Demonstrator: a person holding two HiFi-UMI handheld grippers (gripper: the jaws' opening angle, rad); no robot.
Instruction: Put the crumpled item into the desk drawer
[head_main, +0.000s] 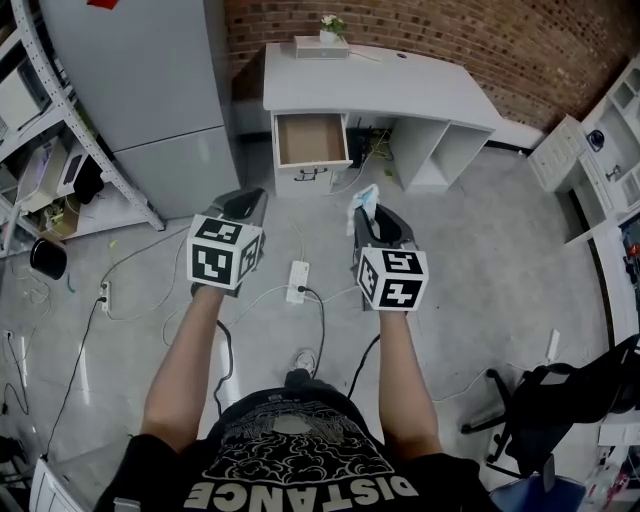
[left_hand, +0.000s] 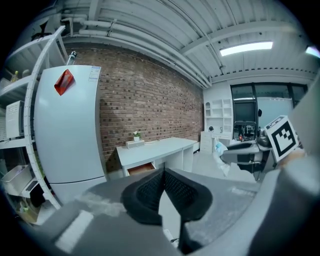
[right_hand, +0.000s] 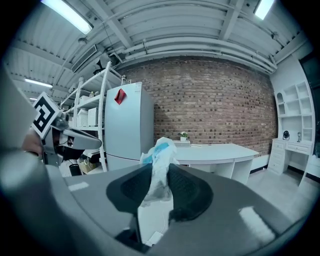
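Head view: the right gripper (head_main: 377, 226) pinches the item (head_main: 365, 201), a white and blue wad that pokes out past its jaw tips toward the desk (head_main: 400, 90). The drawer (head_main: 310, 140) stands pulled open under the desk's left end. It is well apart from both grippers, ahead and a little left of the right one, a little right of the left gripper (head_main: 243, 204). Neither arm is clearly nearer, so the carry is forward across the floor (head_main: 480, 260). The drawer's brown bottom looks bare, though its near corner is too small to be sure of.

Left gripper view: its jaws are pressed together at the tips with nothing between them. The open drawer (left_hand: 141, 168) shows just above them. The other gripper, with the item (left_hand: 220, 148), is off to the right.

Right gripper view: the pads press on the item (right_hand: 159, 172), which stands long-axis upright between them with its top bulging above the tips. The desk (right_hand: 220, 150) lies straight beyond. The drawer is not visible here and is probably behind the item.
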